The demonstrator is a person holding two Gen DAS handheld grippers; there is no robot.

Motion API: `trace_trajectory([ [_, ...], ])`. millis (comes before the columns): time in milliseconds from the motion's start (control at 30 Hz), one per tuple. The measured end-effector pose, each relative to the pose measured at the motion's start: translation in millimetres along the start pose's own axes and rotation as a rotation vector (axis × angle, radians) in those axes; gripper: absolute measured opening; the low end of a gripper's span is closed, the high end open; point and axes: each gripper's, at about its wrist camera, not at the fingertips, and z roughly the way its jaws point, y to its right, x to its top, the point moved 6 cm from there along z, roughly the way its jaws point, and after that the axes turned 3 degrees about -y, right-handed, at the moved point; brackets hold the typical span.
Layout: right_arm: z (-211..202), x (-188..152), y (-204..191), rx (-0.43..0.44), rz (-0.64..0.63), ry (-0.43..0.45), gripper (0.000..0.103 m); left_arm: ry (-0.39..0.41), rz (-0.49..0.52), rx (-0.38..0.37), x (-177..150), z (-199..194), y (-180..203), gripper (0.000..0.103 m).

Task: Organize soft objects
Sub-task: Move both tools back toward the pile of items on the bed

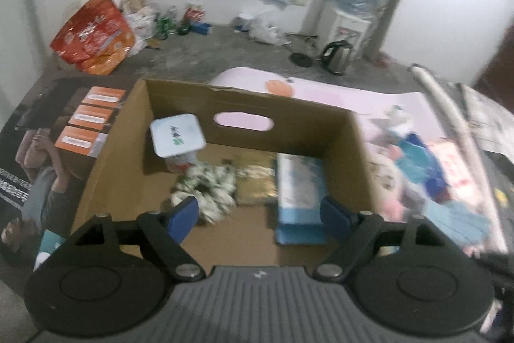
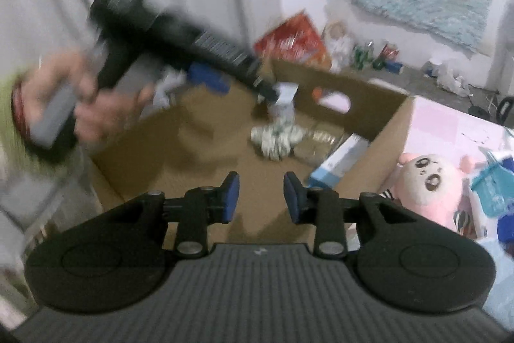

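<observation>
- The soft thing nearest my jaws is a white-and-green ruffled fabric scrunchie (image 1: 205,192). It lies on the floor of the open brown cardboard box (image 1: 112,169), about mid-floor, just ahead of my left gripper (image 1: 260,214).
- Just right of the scrunchie lies a flat golden-brown packet (image 1: 257,182), and right of that a long light-blue and white carton (image 1: 300,198) lies flat by the right-hand wall.
- In the far left corner of the box stands a white plastic cup with a square foil lid (image 1: 177,134). It is tilted, its lid turned towards the camera.
- The far wall of the box has an oval hand-hole (image 1: 243,121).
- My left jaws stand wide apart and released, with nothing between the blue pads; they hang above the box floor.
- My right gripper (image 2: 261,196) is over the near edge of the same box. Its jaws are partly parted, with a clear gap and nothing in them.
- From the right wrist view I see the person's left hand (image 2: 83,105) wrapped around the left gripper's handle, blurred, above the left side of the box.
- Outside the box, on its right, a pink plush toy with big dark eyes (image 2: 427,188) lies on a pale pink sheet (image 2: 449,124), beside a jumble of blue and teal packets (image 1: 414,159).
- Further off, a red-orange printed bag (image 1: 93,34) leans by the white wall on the grey floor, and a black kettle (image 1: 337,55) stands on the same floor.
</observation>
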Motion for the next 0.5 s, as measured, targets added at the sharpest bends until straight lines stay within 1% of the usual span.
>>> trace_trajectory([
  [33,-13.5,-2.0,3.1,-0.001,0.032,0.033,0.036,0.009,0.017,-0.021,-5.9,-9.0,7.6,0.085],
  [67,-29.3,-6.6,6.8,-0.01,0.068,0.069,0.039,0.018,0.03,-0.035,-11.8,-14.7,14.5,0.087],
  [100,-42.5,-11.5,10.4,-0.025,0.098,0.098,0.049,0.026,0.045,-0.049,-17.5,-21.7,21.8,0.089],
  [133,-56.7,-17.8,15.1,-0.042,0.129,0.128,0.054,0.037,0.062,-0.064,-24.0,-29.5,29.9,0.091],
  [167,-71.6,-25.8,20.8,-0.059,0.163,0.157,0.056,0.046,0.077,-0.075,-29.5,-34.3,35.7,0.091],
  [200,-87.6,-35.5,27.1,-0.077,0.2,0.187,0.059,0.052,0.096,-0.084,-34.9,-39.1,42.8,0.091],
  [233,-103.8,-46.7,34.8,-0.099,0.243,0.218,0.065,0.055,0.112,-0.092,-41.0,-43.4,49.8,0.091],
  [300,-136.9,-73.1,51.6,-0.151,0.343,0.278,0.074,0.065,0.133,-0.116,-53.8,-52.4,63.6,0.092],
  [400,-181.2,-117.1,73.5,-0.212,0.482,0.358,0.074,0.086,0.156,-0.163,-72.1,-62.4,83.6,0.093],
  [500,-216.6,-168.0,95.1,-0.276,0.627,0.414,0.074,0.109,0.196,-0.188,-92.8,-68.1,108.4,0.093],
])
